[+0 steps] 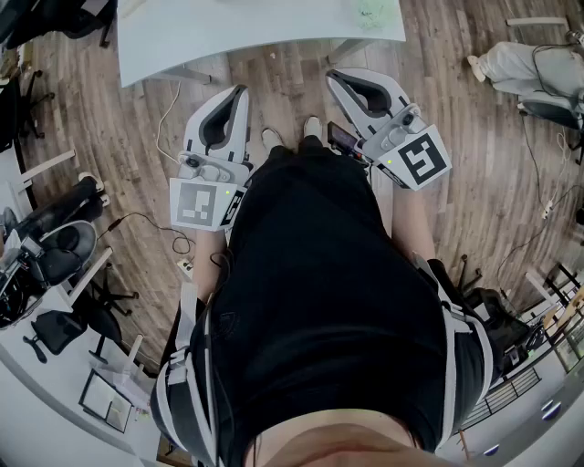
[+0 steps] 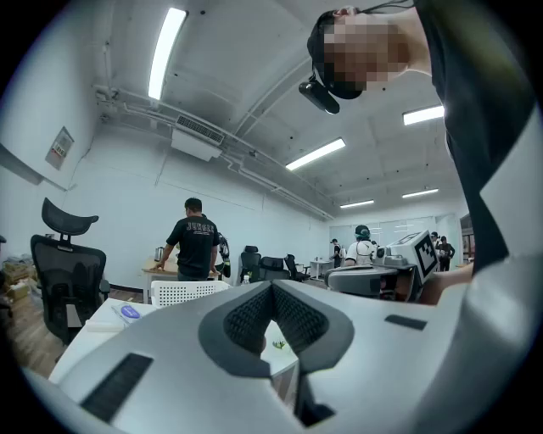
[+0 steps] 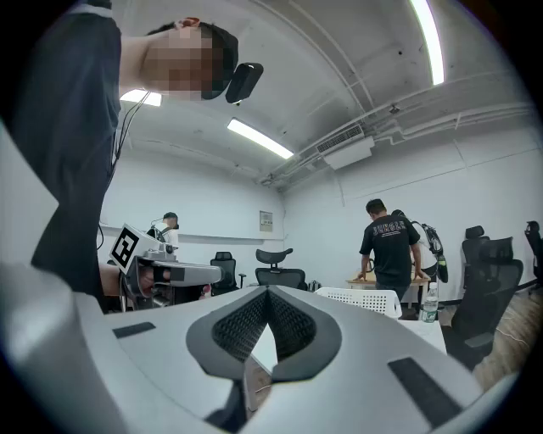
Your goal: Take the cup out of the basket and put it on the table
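Note:
My left gripper [image 1: 241, 90] and right gripper [image 1: 332, 76] are held side by side in front of the person's body, both pointing toward the pale table [image 1: 255, 27]. In the left gripper view the jaws [image 2: 271, 285] meet at the tip, shut on nothing. The right gripper's jaws [image 3: 267, 291] are likewise shut and empty. A white perforated basket [image 2: 191, 292] stands on the table ahead and also shows in the right gripper view [image 3: 361, 298]. No cup is visible in any view.
The floor is wood with cables [image 1: 169, 109] on it. Black office chairs [image 1: 55, 246] stand at the left. A water bottle [image 3: 430, 305] sits on the table's right end. A person in a black shirt [image 2: 193, 246] stands at a far table.

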`<action>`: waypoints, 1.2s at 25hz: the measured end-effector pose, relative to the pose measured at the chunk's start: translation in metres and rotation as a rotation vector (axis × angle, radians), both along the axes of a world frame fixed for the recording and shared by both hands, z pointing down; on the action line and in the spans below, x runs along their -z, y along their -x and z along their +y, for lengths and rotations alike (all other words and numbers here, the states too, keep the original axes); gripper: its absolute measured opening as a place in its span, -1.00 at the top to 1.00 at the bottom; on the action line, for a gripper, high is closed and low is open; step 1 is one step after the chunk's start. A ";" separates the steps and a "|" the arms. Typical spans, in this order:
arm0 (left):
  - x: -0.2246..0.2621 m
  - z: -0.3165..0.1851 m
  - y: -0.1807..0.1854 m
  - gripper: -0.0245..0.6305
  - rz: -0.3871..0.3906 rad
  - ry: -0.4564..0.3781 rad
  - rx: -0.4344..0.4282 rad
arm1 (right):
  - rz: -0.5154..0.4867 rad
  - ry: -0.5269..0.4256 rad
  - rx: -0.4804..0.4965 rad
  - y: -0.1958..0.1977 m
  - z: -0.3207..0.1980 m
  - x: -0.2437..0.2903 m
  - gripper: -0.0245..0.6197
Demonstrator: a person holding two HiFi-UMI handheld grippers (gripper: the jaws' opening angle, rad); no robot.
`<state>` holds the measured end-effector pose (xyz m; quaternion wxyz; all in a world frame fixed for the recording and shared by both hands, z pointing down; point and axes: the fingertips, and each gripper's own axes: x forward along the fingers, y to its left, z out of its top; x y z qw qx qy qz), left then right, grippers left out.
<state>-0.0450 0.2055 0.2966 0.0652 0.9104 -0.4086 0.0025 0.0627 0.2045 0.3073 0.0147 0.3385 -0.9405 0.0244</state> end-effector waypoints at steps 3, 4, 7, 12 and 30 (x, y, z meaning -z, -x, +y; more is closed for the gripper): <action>0.001 -0.003 -0.001 0.87 0.003 -0.007 0.000 | -0.003 -0.003 -0.002 -0.001 -0.004 0.000 0.87; 0.001 -0.003 -0.001 0.87 0.003 -0.007 0.000 | -0.003 -0.003 -0.004 -0.001 -0.005 0.000 0.87; 0.000 -0.003 -0.001 0.86 -0.002 -0.004 -0.002 | -0.006 -0.003 -0.007 0.000 -0.006 0.002 0.87; 0.000 -0.003 -0.002 0.86 -0.002 -0.001 -0.001 | -0.003 -0.006 -0.006 0.006 -0.008 0.003 0.87; -0.005 -0.002 -0.053 0.86 -0.004 0.002 0.062 | -0.004 -0.002 -0.011 -0.047 -0.010 -0.010 0.87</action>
